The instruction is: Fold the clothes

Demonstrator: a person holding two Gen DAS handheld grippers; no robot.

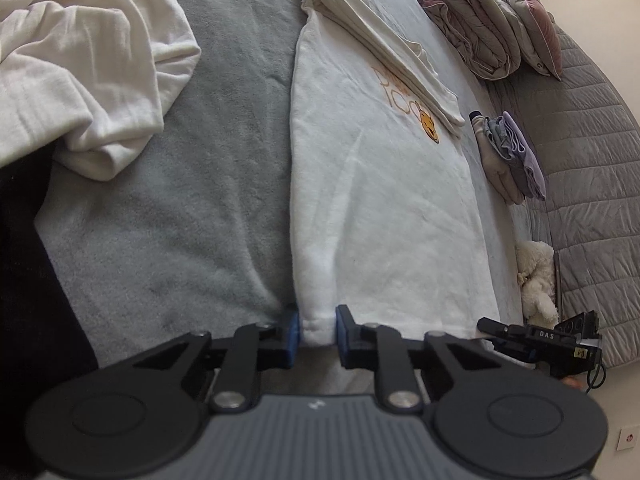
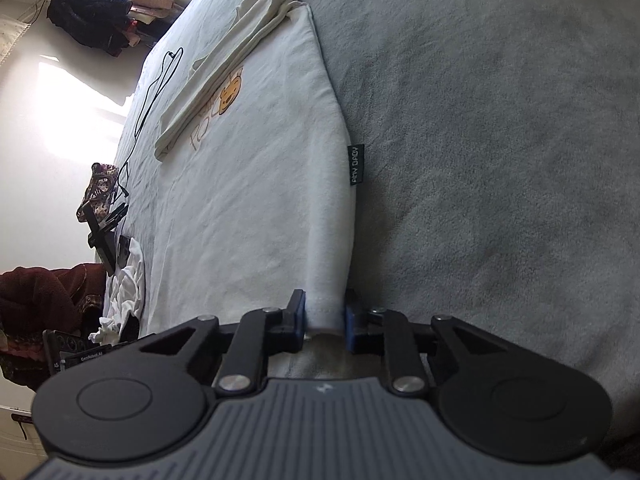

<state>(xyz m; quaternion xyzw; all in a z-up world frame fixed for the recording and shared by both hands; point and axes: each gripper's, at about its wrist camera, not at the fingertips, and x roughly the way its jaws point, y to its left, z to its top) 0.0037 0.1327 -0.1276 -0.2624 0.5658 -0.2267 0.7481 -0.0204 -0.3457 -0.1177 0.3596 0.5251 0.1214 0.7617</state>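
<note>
A white sweatshirt with an orange bear print lies flat on the grey bed blanket, one sleeve folded across its chest. My left gripper is shut on the bottom hem at its left corner. In the right wrist view the same sweatshirt stretches away, a black label on its side seam. My right gripper is shut on the hem at the other corner. The right gripper also shows in the left wrist view at the far hem corner.
A crumpled white garment lies left on the blanket. Folded bedding and pillows, a small folded pile and a plush toy sit at right. A black cable and dark items lie left of the sweatshirt.
</note>
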